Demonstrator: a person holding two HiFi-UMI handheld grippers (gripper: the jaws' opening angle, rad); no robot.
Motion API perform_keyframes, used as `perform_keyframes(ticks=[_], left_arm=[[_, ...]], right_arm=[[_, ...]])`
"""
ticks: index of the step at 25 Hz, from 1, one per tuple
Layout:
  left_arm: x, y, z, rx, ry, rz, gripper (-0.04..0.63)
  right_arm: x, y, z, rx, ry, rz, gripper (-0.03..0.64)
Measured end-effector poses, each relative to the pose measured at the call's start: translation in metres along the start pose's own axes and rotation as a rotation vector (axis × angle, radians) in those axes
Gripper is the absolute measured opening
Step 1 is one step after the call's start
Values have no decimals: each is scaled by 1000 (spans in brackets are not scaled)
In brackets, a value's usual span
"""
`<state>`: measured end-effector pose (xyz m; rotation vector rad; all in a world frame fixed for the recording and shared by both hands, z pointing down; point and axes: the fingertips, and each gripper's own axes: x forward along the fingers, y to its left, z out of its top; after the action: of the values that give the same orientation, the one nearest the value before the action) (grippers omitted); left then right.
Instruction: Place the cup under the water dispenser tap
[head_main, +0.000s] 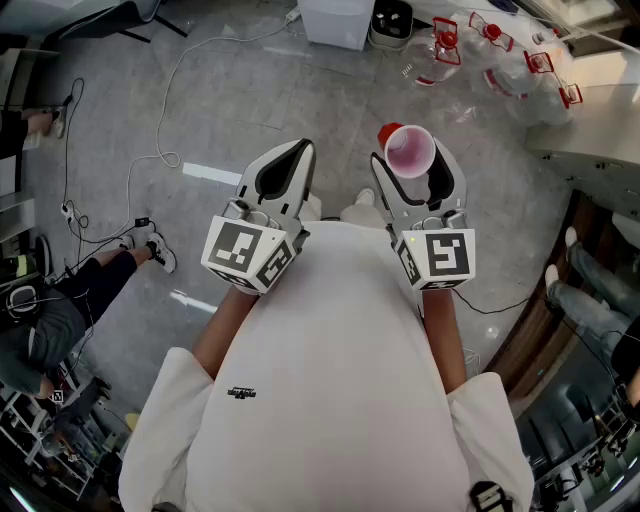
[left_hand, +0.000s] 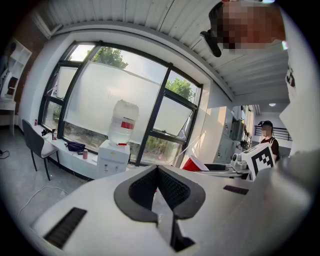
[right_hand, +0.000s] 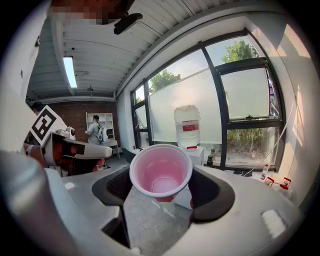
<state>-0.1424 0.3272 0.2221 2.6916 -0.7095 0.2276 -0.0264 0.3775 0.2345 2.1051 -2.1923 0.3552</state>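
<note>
Closest to the head camera, the person's white shirt (head_main: 330, 380) was seen, with both tools held out just beyond it. The right gripper (right_hand: 162, 186) was clamped on the pink cup (right_hand: 161, 172), its pads pressed against the wall below the rim. The left gripper (left_hand: 157, 169) was held beside it, jaws together and nothing between them. The water dispenser (right_hand: 189, 134) stood well ahead of the right gripper, partly hidden behind the cup, and its tap could not be made out. So thin a cup, it was judged, could be crushed by a harder squeeze or dropped by a looser one. With the tap masked by the cup, the approach could be misjudged and the rim knocked against the dispenser's front.
</note>
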Motion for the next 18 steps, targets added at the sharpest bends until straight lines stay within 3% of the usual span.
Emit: perform_keyframes(ticks=[18], left_arm=[[17,-49,0,66,-8,45,6]], right_arm=[[-32,-30,3,0,-31,73,359]])
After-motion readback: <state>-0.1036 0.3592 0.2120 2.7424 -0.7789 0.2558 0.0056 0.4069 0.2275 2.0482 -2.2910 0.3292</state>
